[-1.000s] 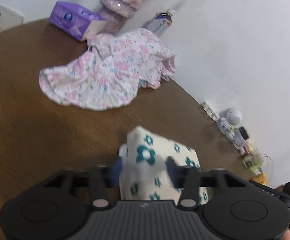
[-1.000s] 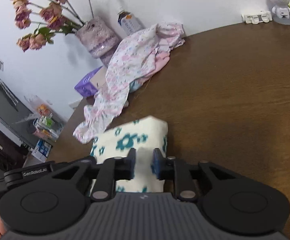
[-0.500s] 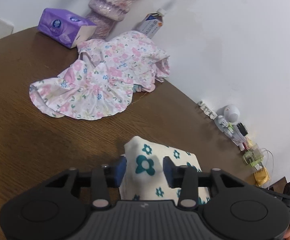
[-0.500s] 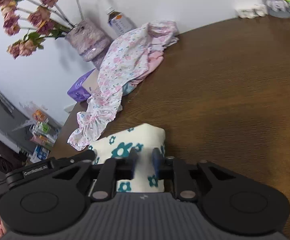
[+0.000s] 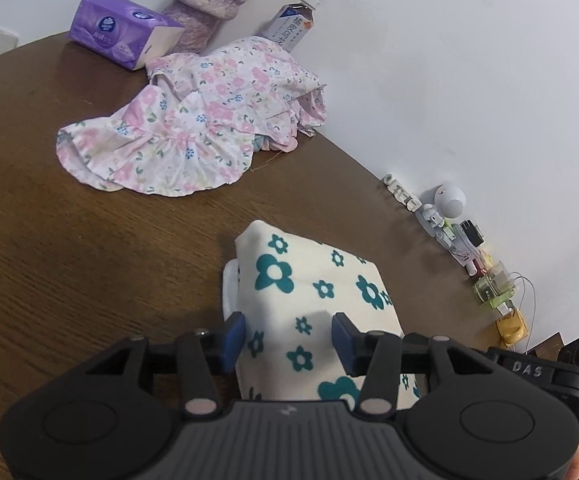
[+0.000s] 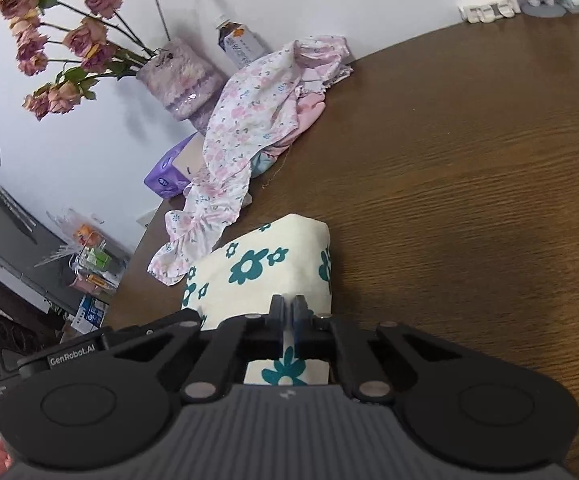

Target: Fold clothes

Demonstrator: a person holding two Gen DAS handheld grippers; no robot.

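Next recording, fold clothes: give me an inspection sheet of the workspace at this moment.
Surface: brown wooden table.
Job's things: cream folded cloth with teal flowers; pink floral garment unfolded beyond it.
Clutter: purple tissue pack, vase of dried roses, bottle, white figurine.
Grippers: left gripper jaws opening, astride the cloth; right gripper closing, pinching a fold.
Cables: thin wire by wall.
Surroundings: white wall.

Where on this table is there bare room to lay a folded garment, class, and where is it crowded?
Bare wood lies between the pink floral dress and the folded cream garment, and on the wide stretch right of both in the right wrist view. It is crowded along the wall: tissue box, vase, bottle, astronaut figure.
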